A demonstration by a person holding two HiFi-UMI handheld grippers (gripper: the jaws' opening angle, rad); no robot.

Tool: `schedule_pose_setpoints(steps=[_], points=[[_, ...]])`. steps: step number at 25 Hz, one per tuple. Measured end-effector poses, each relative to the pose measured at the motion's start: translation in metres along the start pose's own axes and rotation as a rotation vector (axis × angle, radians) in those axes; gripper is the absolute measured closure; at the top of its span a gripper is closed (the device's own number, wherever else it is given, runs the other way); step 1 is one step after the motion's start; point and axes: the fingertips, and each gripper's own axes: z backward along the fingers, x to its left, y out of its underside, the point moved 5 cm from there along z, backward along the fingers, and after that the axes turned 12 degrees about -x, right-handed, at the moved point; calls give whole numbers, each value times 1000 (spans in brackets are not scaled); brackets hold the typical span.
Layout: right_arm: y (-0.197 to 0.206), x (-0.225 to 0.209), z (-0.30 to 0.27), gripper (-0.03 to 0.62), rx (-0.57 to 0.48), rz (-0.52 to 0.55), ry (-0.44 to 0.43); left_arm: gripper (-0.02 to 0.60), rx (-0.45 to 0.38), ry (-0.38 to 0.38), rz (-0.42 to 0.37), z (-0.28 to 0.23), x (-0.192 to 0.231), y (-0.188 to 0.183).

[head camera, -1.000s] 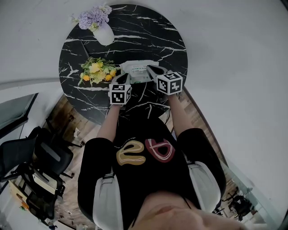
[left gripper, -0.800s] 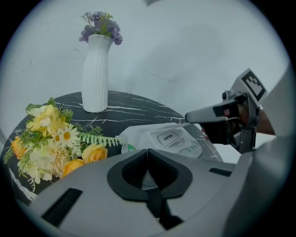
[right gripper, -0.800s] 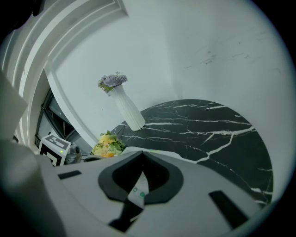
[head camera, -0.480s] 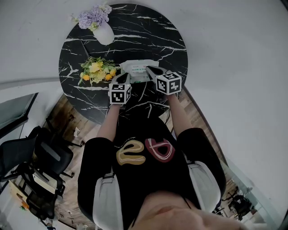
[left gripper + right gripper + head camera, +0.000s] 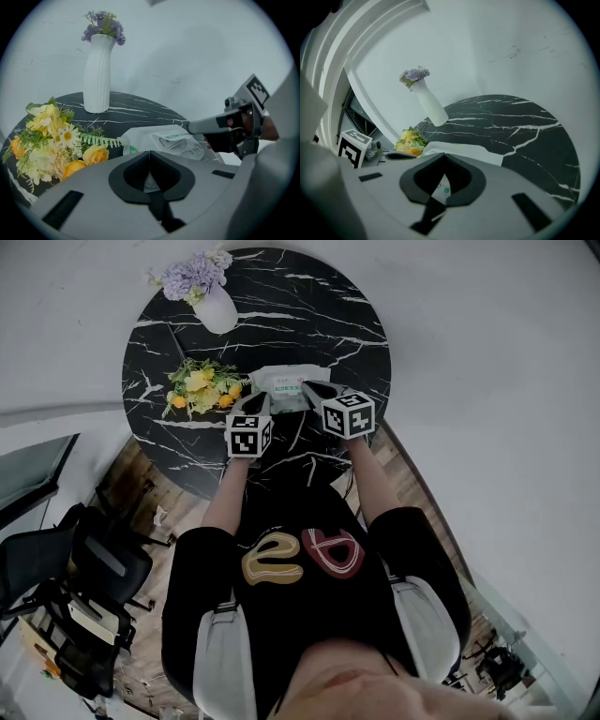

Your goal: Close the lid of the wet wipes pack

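Note:
A white wet wipes pack (image 5: 279, 381) lies on the round black marble table (image 5: 309, 306), near its front edge. In the left gripper view the pack (image 5: 140, 138) shows its clear lid (image 5: 185, 145) lying low on top. My right gripper (image 5: 309, 388) is shut, and its tips rest on the lid's near edge (image 5: 187, 127). My left gripper (image 5: 255, 405) is shut too, at the pack's front left corner. In its own view the left gripper's tips (image 5: 149, 153) meet just above the white wrapper. The right gripper's tips (image 5: 443, 155) hide the lid in the right gripper view.
A bunch of yellow flowers (image 5: 202, 388) lies just left of the pack. A white vase (image 5: 216, 310) with purple flowers stands at the table's far left. Behind the table is a white wall; at the lower left, dark office chairs (image 5: 84, 568) stand on a wooden floor.
My right gripper has slid a little to the left over the pack's top. The left gripper and the pack have stayed put.

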Motion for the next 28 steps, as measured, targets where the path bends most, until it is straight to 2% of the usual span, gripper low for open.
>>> schedule_pose_setpoints(steps=[28], points=[[20, 14, -12, 582, 74, 29, -25, 563, 0, 7, 7, 0, 0, -1]])
